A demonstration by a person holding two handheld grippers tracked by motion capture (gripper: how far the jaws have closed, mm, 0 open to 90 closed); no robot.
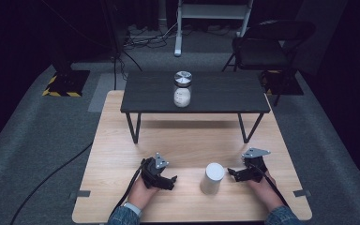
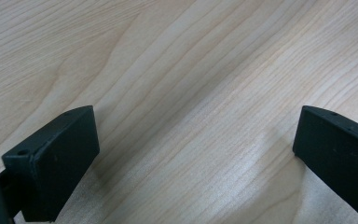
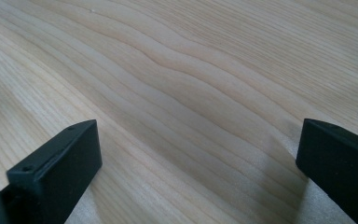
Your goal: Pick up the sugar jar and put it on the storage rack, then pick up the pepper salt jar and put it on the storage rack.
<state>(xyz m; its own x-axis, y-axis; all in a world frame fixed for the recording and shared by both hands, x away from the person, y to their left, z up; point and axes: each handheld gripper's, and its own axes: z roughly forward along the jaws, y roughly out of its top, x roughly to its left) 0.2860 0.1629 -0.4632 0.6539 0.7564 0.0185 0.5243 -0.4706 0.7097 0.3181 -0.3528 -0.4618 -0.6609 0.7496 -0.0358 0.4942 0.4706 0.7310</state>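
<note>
A white cup (image 1: 212,178) stands upside down on the light wooden table (image 1: 117,140), near its front edge. My left gripper (image 1: 171,182) rests on the wood to the cup's left, held in a hand. My right gripper (image 1: 234,174) rests just to the cup's right. Both point down at the tabletop. In the left gripper view the left gripper (image 2: 196,154) stands open over bare wood. The right gripper (image 3: 198,163) is open too, with bare wood grain between its jaws. A glass jar (image 1: 182,89) with a metal lid and white contents stands on a low black shelf (image 1: 225,91) at the back.
The black shelf stands on thin metal legs (image 1: 133,126) across the far half of the table. A black chair (image 1: 267,44) is on the floor behind, at the right. Cables (image 1: 51,176) trail over the grey carpet at the left.
</note>
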